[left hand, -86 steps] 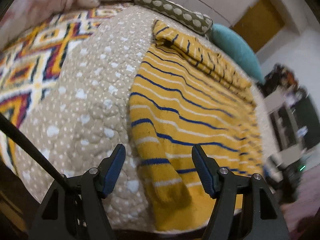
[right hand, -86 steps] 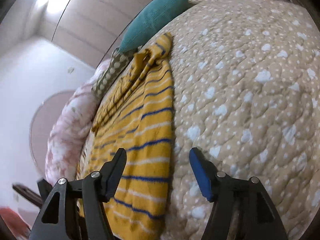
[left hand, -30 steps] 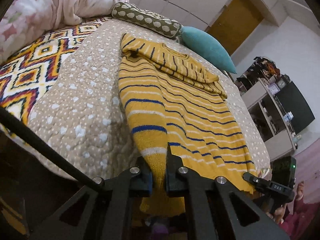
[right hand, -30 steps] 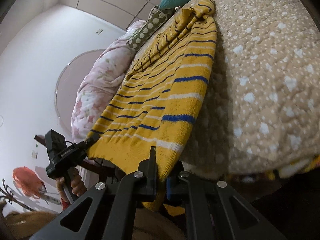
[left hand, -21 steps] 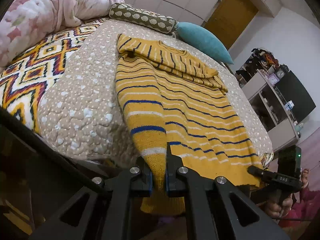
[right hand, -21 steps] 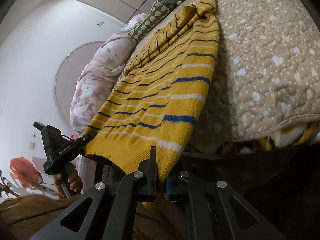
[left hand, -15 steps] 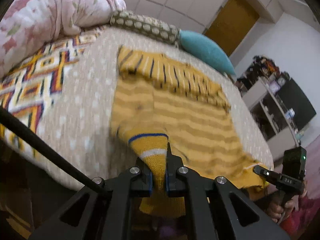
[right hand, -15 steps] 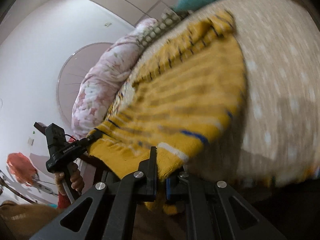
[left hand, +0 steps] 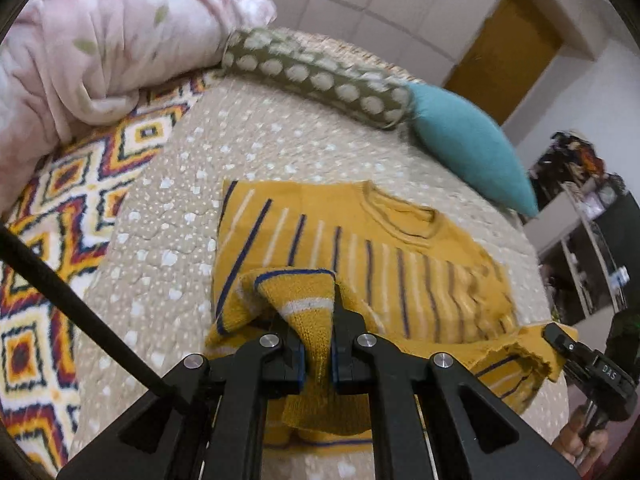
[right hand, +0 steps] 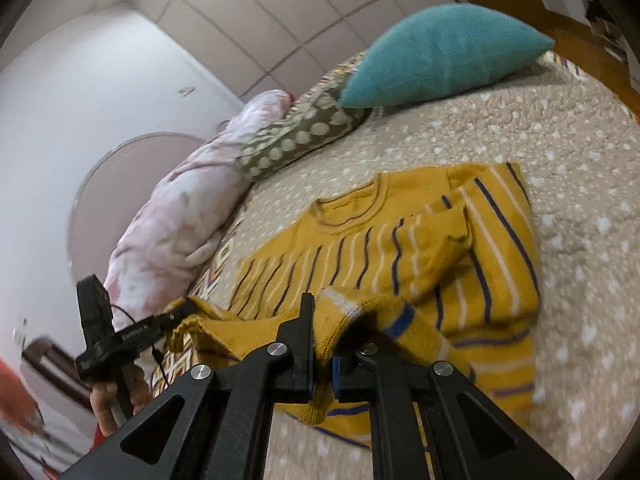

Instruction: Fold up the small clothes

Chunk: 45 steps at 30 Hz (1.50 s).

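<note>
While clamped, both grippers' fingers (left hand: 297, 354) pinch sweater (left hand: 360, 248) hem.

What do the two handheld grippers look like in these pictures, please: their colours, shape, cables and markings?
Both the left gripper and the right gripper are matte black, with angular frames with triangular cut-outs, silver round screw heads and blue pads inside the fingers. A thin black cable hangs from the left one's body, which has small white lettering, too blurred to read.

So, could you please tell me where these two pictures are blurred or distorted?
Left wrist view: motion-smeared pink duvet and spotted bolster, fisheye-curved bed edge. Right wrist view: yellow sweater slightly soft, bowed wall panels, bright ceiling glare at top.
</note>
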Each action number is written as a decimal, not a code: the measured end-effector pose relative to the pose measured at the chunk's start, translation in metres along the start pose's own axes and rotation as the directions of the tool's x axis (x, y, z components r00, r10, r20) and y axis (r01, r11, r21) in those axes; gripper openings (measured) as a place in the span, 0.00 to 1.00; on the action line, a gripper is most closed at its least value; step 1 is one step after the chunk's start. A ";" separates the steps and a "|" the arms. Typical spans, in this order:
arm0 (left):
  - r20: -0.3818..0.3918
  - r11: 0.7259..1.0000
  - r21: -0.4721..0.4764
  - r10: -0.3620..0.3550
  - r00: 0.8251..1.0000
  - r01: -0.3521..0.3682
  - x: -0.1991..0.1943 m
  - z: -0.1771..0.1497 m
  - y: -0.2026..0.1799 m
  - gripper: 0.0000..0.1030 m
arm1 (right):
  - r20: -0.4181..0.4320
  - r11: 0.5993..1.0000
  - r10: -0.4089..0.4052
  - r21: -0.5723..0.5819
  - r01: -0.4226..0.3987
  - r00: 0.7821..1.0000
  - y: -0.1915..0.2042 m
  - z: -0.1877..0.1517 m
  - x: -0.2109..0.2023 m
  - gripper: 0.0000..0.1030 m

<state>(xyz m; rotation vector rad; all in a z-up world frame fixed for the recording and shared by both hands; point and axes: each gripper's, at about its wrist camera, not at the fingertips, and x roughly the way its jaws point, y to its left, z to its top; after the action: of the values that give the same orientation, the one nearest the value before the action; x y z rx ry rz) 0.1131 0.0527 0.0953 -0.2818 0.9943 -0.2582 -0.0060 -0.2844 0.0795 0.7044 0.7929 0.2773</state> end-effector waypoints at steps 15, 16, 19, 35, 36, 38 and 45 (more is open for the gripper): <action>-0.127 0.995 -0.082 -0.059 0.990 0.049 0.082 0.047 0.008 0.12 | -0.058 0.979 -0.084 0.182 0.093 0.995 -0.062 0.058 0.079 0.12; -0.134 0.993 -0.103 -0.077 0.988 0.064 0.086 0.049 0.010 0.12 | -0.066 0.973 -0.086 0.209 0.098 0.994 -0.069 0.062 0.084 0.13; -0.145 0.963 -0.225 -0.180 0.973 0.145 0.101 0.058 0.024 0.20 | -0.076 0.952 -0.076 0.290 0.095 0.994 -0.089 0.069 0.097 0.25; -0.003 0.872 -0.437 -0.249 0.968 0.223 0.071 0.074 0.083 0.58 | 0.056 0.908 -0.058 0.419 0.029 0.997 -0.122 0.097 0.079 0.74; -0.016 0.895 -0.400 -0.220 0.975 0.195 0.065 0.072 0.080 0.58 | 0.066 0.914 -0.077 0.403 0.044 0.995 -0.119 0.101 0.071 0.75; -0.034 0.927 -0.339 -0.185 0.982 0.163 0.055 0.067 0.076 0.58 | 0.073 0.927 -0.088 0.372 0.055 0.993 -0.115 0.104 0.059 0.75; -0.127 0.995 -0.071 -0.083 0.988 0.074 0.027 0.001 0.070 0.59 | -0.042 0.980 -0.171 0.101 0.174 0.984 -0.087 0.049 0.009 0.75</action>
<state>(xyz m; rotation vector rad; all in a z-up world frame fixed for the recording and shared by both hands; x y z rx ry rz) 0.1343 0.1088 0.0507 -0.3687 1.1238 -0.3185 0.0330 -0.3675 0.0407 0.7255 0.8991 0.0911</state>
